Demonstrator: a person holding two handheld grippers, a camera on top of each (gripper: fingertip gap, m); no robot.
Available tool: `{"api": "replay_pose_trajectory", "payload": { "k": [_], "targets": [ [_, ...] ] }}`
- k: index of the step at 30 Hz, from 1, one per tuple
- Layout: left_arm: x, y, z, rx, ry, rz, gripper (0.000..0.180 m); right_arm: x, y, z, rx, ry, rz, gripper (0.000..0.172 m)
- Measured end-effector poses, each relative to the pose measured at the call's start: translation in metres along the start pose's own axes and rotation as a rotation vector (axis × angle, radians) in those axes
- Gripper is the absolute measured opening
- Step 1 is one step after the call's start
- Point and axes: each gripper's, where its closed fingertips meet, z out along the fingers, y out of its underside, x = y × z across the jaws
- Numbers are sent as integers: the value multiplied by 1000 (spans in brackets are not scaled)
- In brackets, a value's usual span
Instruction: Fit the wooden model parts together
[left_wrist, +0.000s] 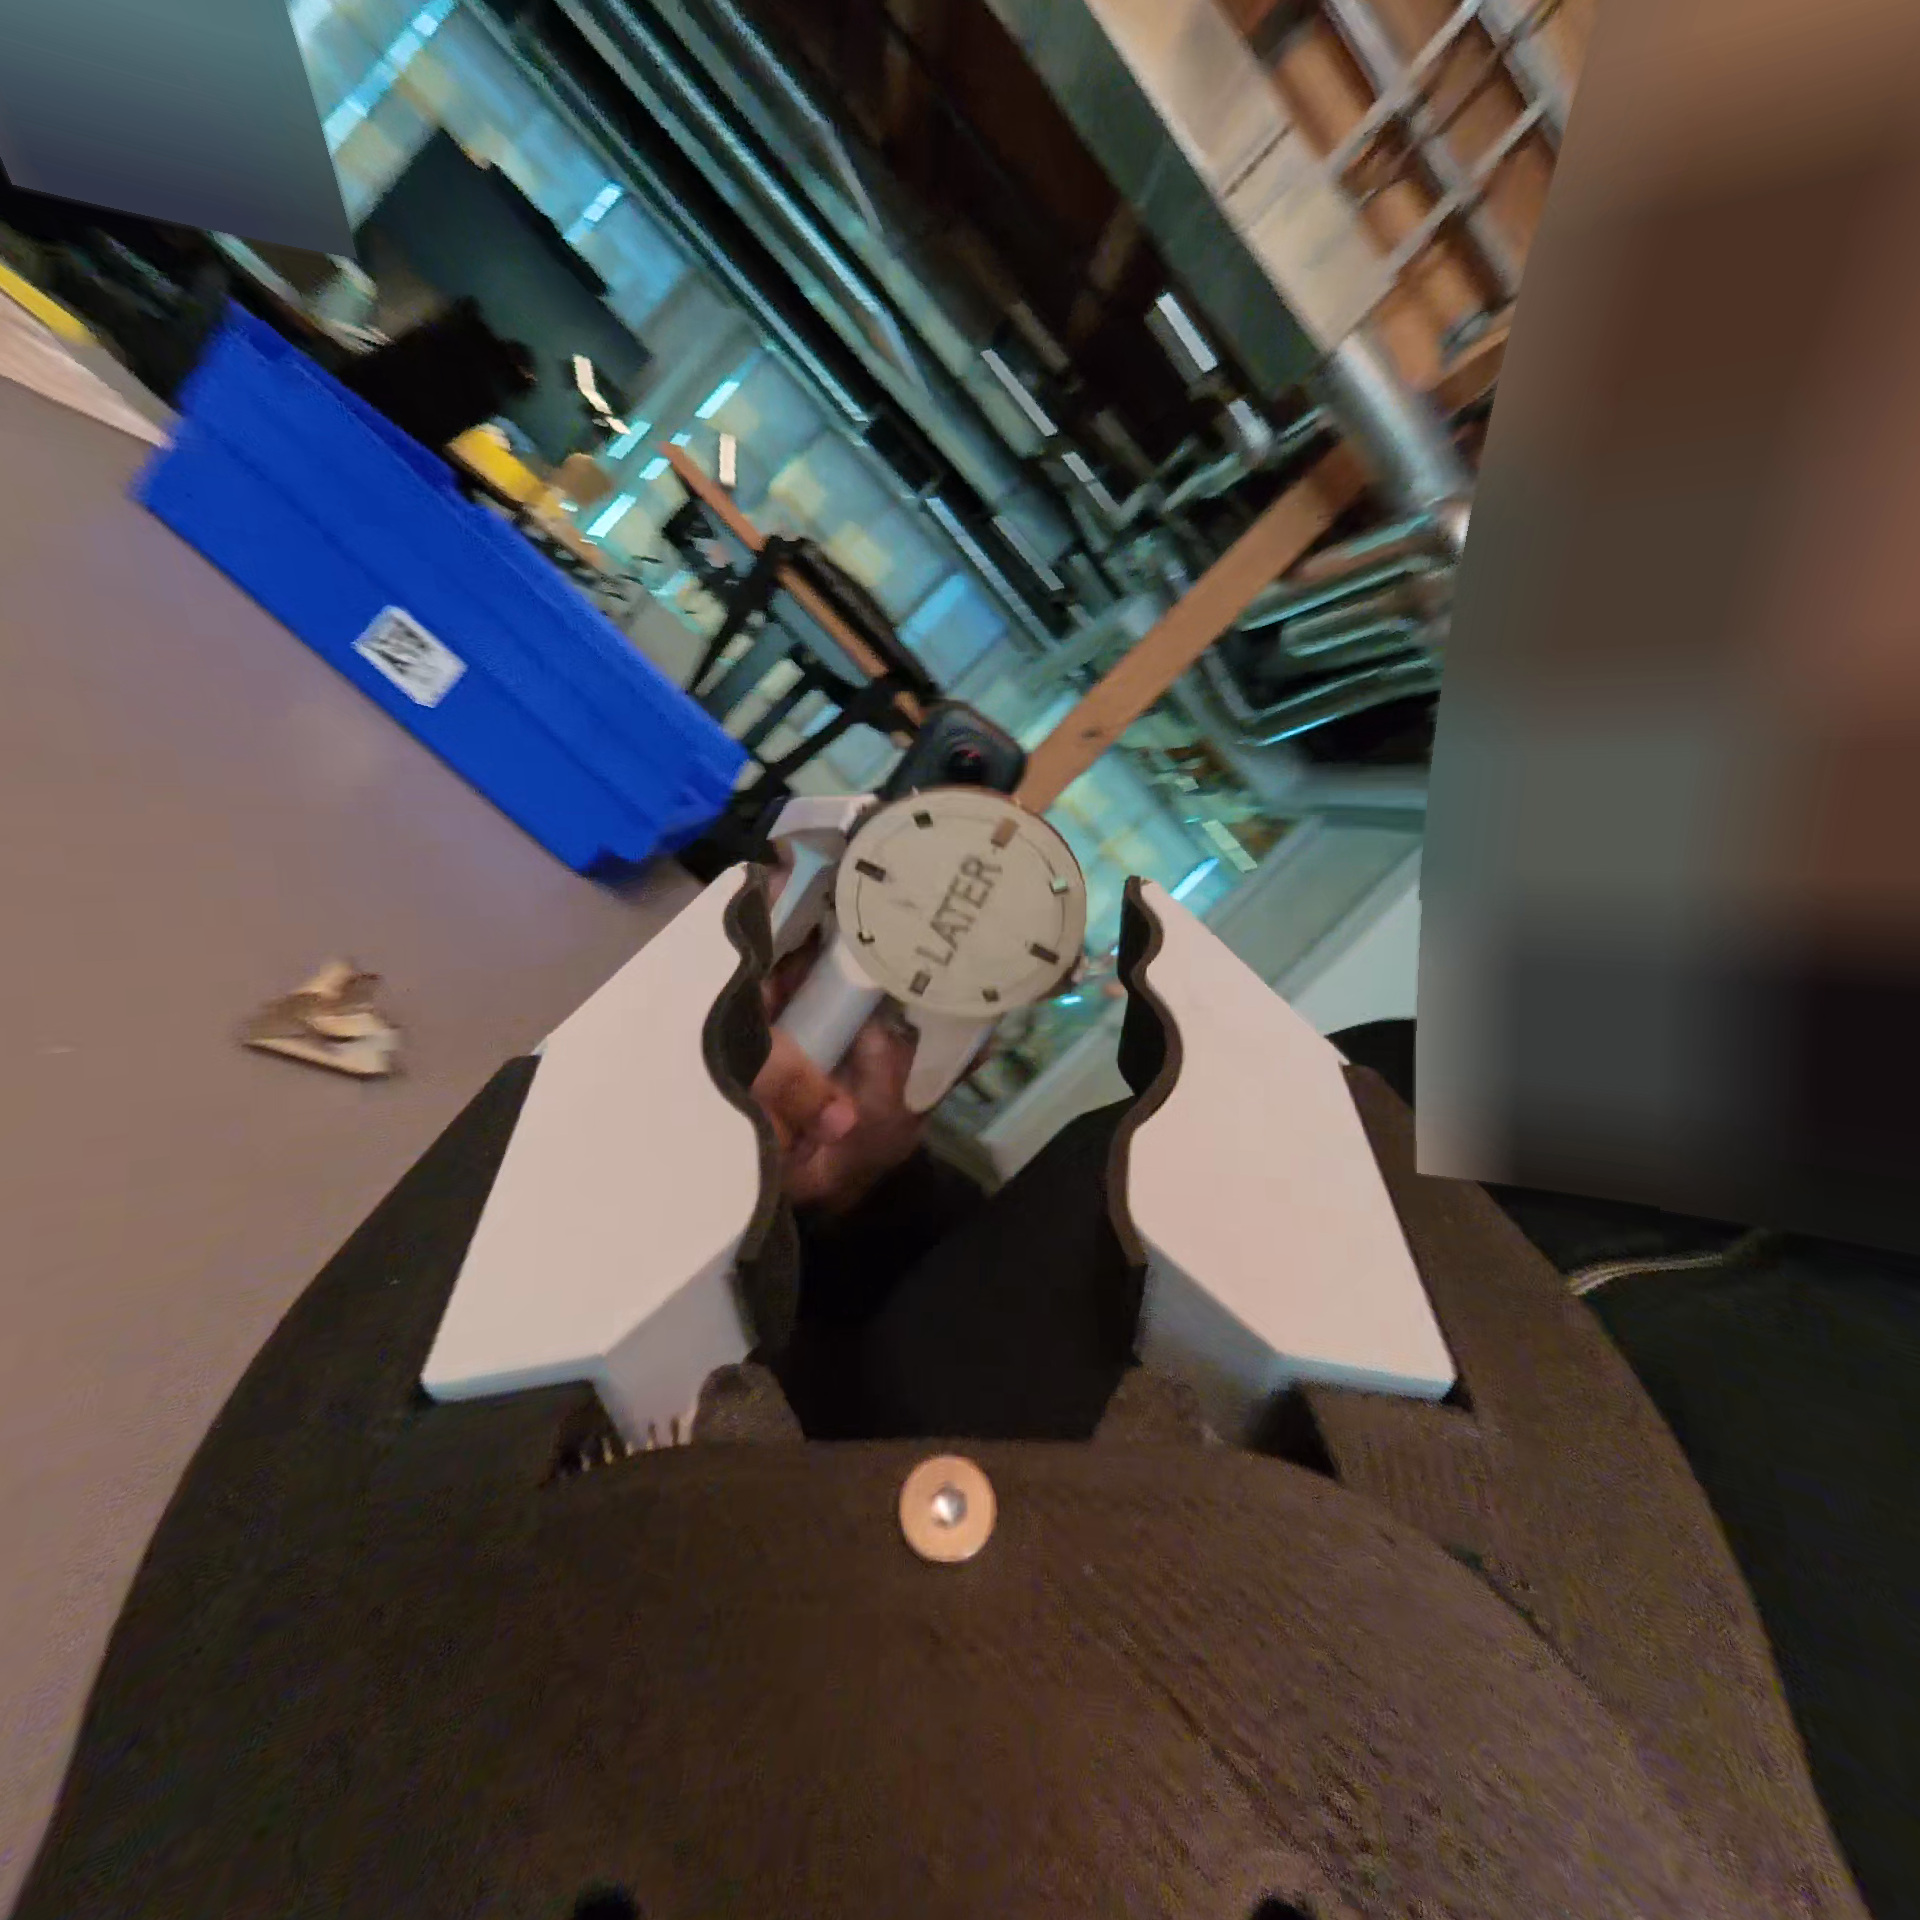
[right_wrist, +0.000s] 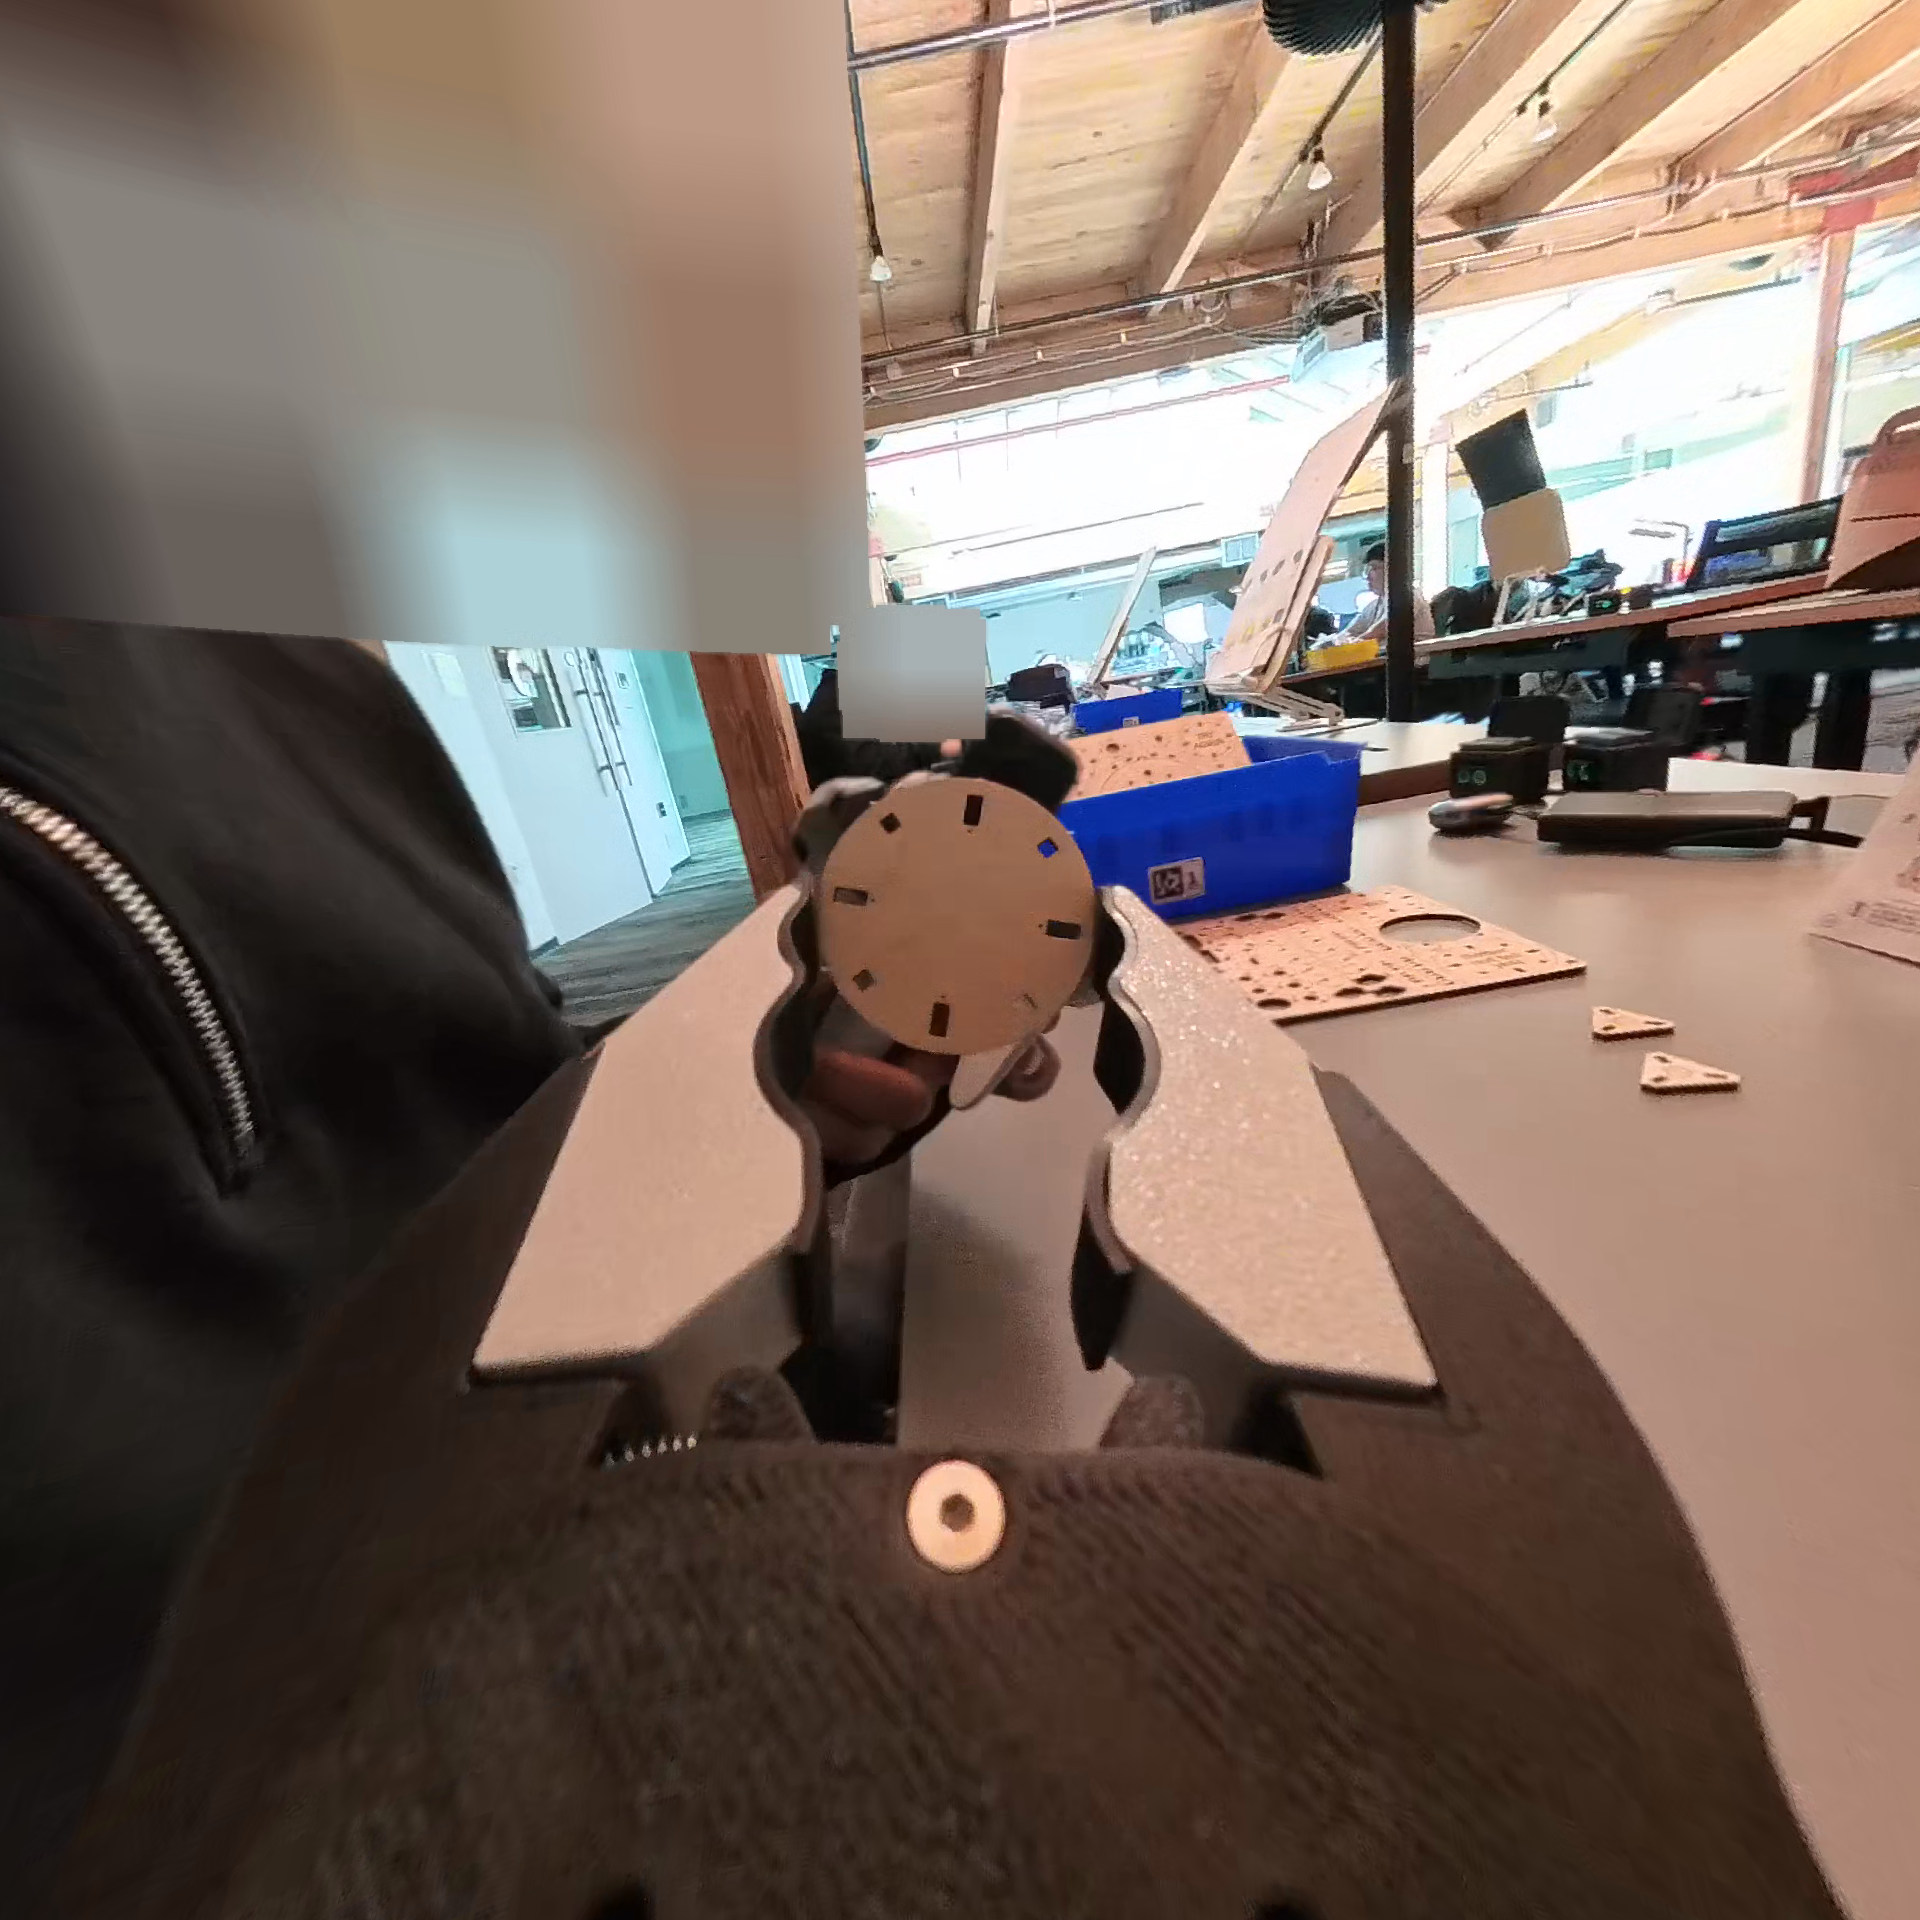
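A round, light wooden disc (right_wrist: 956, 925) with small slots near its rim sits upright between my right gripper's (right_wrist: 951, 925) fingertips. Both pads press on its edges. In the left wrist view the same disc (left_wrist: 961, 914) shows its engraved face, with the right gripper's white fingers (left_wrist: 831, 1008) and a hand behind it. My left gripper (left_wrist: 940, 904) faces the disc with its jaws wide. A gap shows between each pad and the disc's rim, so it holds nothing.
A blue bin (right_wrist: 1216, 831) stands on the grey table (right_wrist: 1558, 1247), with a flat wooden sheet of cutouts (right_wrist: 1382, 956) and two small triangular pieces (right_wrist: 1631, 1023) beside it. Black devices (right_wrist: 1662, 816) lie farther back. Wood scraps (left_wrist: 332, 1023) lie on the table. A person's black jacket (right_wrist: 208, 935) is close on the left. My left and right fingertips are right by each other.
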Motion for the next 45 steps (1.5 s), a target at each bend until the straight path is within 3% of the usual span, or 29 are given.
{"api": "replay_pose_trajectory", "payload": {
  "k": [6, 13, 16, 19, 21, 23, 25, 32, 38, 45],
  "targets": [
    [6, 10, 19, 3, 192, -237, 62, -24, -2, -5, -10, -178, 119, 51],
    [2, 24, 21, -25, 234, -328, 53, -29, 4, -8, -2, -288, 265, 51],
    [-6, 22, 18, -8, 220, -358, 46, -18, 9, -9, -5, -251, 286, 51],
    [-17, 18, 14, 15, 186, -372, 12, -3, 10, -12, -5, -188, 312, 51],
    [-28, 8, 9, 77, 143, -384, 9, 7, 10, -17, -8, -137, 328, 48],
    [-36, -7, 0, 161, 122, -387, 6, 19, 4, -24, 19, -76, 324, 17],
    [-47, -7, -2, 152, 30, -351, 3, 39, 2, -34, 29, 47, 318, 5],
    [-64, -2, 5, 77, -196, -173, 2, 67, 4, -60, -45, 257, 281, 13],
    [-65, 11, 19, 8, -202, -175, 2, 63, 21, -54, -132, 216, 362, 32],
    [-68, 15, 21, -4, -204, -189, 2, 63, 24, -56, -131, 197, 425, 13]
  ]
}}
